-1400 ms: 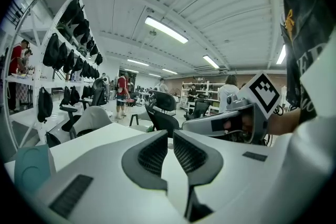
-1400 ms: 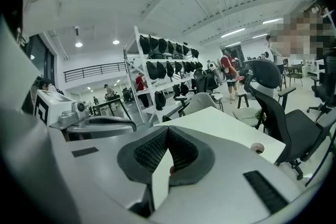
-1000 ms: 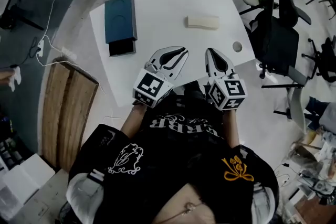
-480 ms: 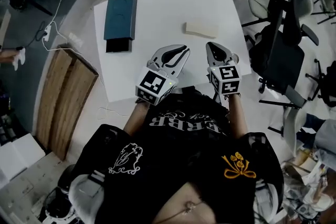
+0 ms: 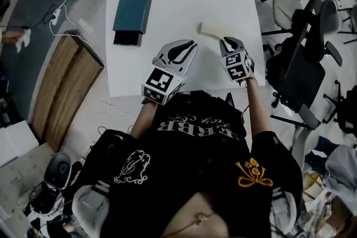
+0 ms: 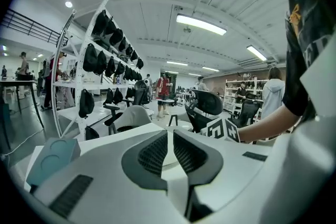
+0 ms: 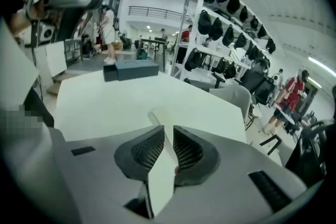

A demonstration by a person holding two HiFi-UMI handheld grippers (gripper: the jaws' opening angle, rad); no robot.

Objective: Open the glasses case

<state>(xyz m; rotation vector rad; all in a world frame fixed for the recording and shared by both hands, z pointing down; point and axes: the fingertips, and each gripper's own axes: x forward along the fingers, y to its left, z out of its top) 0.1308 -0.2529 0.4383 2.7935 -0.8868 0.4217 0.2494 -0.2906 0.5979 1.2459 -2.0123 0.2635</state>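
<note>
The cream glasses case (image 5: pixel 212 30) lies shut on the white table (image 5: pixel 178 3), right of centre. My right gripper (image 5: pixel 227 40) reaches down to the case's right end, and its jaws are opening. In the right gripper view the case (image 7: pixel 156 114) shows just past the fingertips and runs on under the narrow gap of the right gripper (image 7: pixel 168 127); the pads do not press on it. My left gripper (image 5: pixel 192 46) hovers left of the case, apart from it. In its own view the left gripper (image 6: pixel 170 131) shows a thin slit with nothing in it.
A teal box (image 5: pixel 133 7) on a black base sits at the table's far left. Office chairs (image 5: pixel 295 64) stand close to the table's right side. A wooden board (image 5: pixel 61 86) lies on the floor to the left. Racks of bags and people stand farther off.
My right gripper has gone forward and down to the case's right end and rolled. The left gripper has drifted a little forward. The case has not moved.
</note>
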